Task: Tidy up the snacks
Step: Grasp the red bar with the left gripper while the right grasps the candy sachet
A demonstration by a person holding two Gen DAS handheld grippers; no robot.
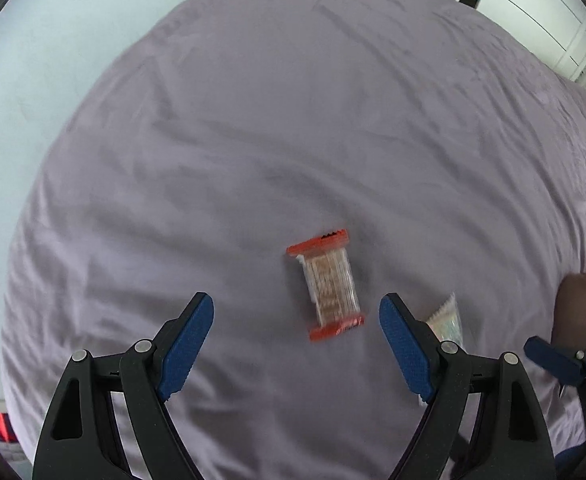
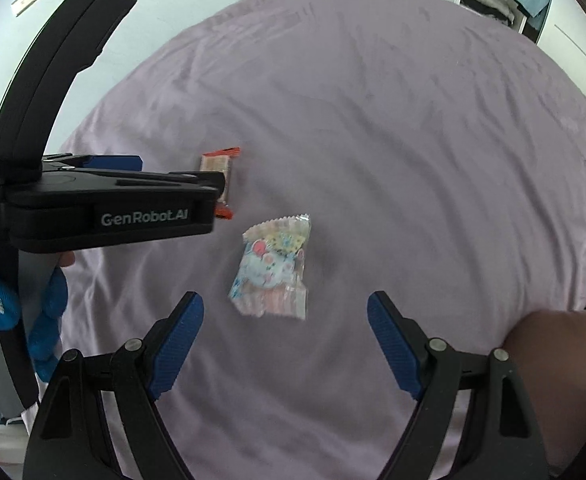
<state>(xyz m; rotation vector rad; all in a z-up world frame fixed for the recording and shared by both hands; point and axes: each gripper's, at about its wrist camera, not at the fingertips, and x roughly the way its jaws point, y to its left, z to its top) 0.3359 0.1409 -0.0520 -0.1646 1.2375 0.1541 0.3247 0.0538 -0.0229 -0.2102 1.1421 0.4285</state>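
Snacks lie on a wrinkled lilac bedsheet [image 1: 253,120]. In the left wrist view the left gripper [image 1: 297,322] hangs with its blue pads spread wide apart and empty, and the orange-ended cracker packet [image 1: 327,284] sits just above them at lower centre. In the right wrist view the right gripper [image 2: 285,318] is likewise wide apart and empty, with the pastel cartoon-print packet [image 2: 273,268] lying between and slightly above its tips at centre.

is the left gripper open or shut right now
Open: in the left wrist view the left gripper has its blue pads spread wide, with the orange-ended snack lying ungripped on the bedsheet between them.
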